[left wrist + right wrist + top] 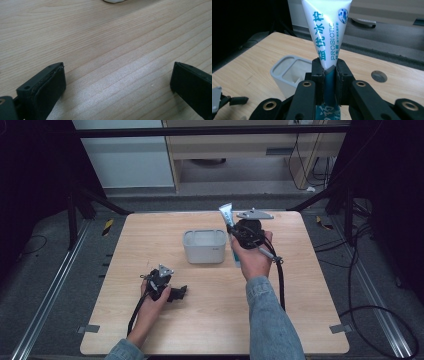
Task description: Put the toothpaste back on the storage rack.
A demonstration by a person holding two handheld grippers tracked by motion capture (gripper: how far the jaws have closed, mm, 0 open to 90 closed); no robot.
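The right gripper (329, 75) has its jaws pressed onto a toothpaste tube (325, 32), pinching it across the middle of its length, with the flat crimped end pointing up and the blue lower part running down between the jaws. Such a tube is probably light and soft: it gives under pressure, its glossy skin may slide, and a hard squeeze near the cap could push paste out, so a hold on the flatter upper half, across the broad faces as now, looks the safer one. In the high view the tube (226, 213) is held upright above the table's (310, 320) far right part, just beside the right wall of the grey holder (204, 251), which stands near the middle toward the far edge. That holder (287, 72) is open at the top and split into compartments; its rim is what the tube's lower end could catch on. The left gripper (117, 82) rests low over bare wood near the front left, its jaws spread wide around nothing, well apart from the holder and out of the way.
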